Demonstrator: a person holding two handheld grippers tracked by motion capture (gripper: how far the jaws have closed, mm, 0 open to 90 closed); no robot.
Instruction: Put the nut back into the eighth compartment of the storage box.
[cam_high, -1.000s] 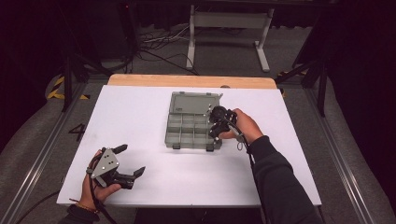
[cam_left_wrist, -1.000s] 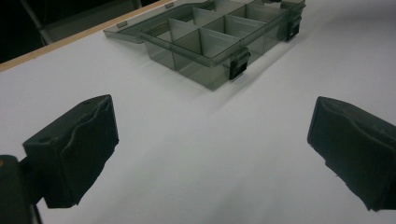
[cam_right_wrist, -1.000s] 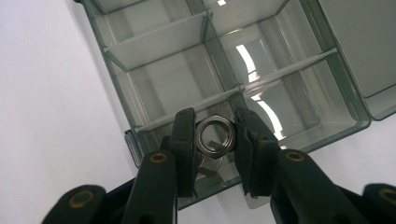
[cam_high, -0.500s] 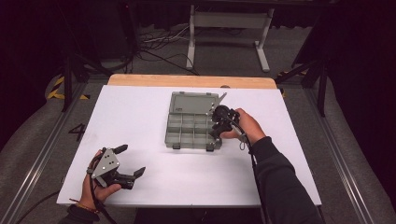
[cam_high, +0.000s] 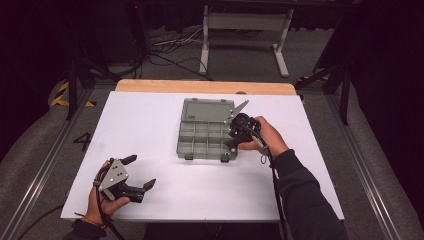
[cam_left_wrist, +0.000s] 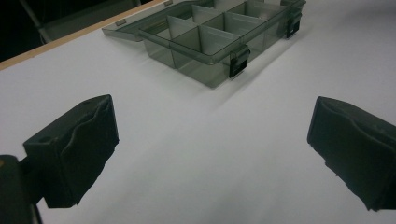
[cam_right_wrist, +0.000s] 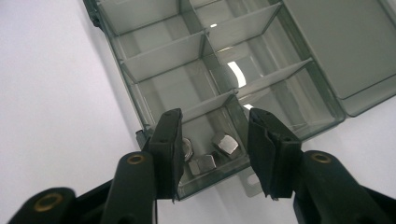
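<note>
**Three metal nuts lie in corner compartment of open organizer box**

Three metal nuts (cam_right_wrist: 210, 151) sit loose in one corner compartment of a smoke-grey plastic organizer box (cam_high: 205, 137), its lid folded flat behind it toward the far wooden edge of the table. The neighbouring compartments, split by thin dividers, show bare plastic floors. In the high view the box stands a little right of the middle of the white table (cam_high: 150, 125), with two dark latches hanging from its near wall.

Directly above the corner with the nuts hangs the right gripper (cam_right_wrist: 215, 149), held in the person's right hand (cam_high: 265, 137) at the box's right end. Its two black jaws have just been opening and now stand partly apart, one over each side of the compartment; the nuts lie in the gap below them and neither pad presses on anything. A dark sleeve runs from that hand back to the bottom edge of the high view, a cable trailing along it.

Well apart from the box, at the near left corner of the table, the left gripper (cam_high: 141, 172) rests in the person's left hand (cam_high: 102, 200). Its jaws are spread wide with only bare white tabletop between them, pointing toward the box, as the left gripper view shows.
</note>
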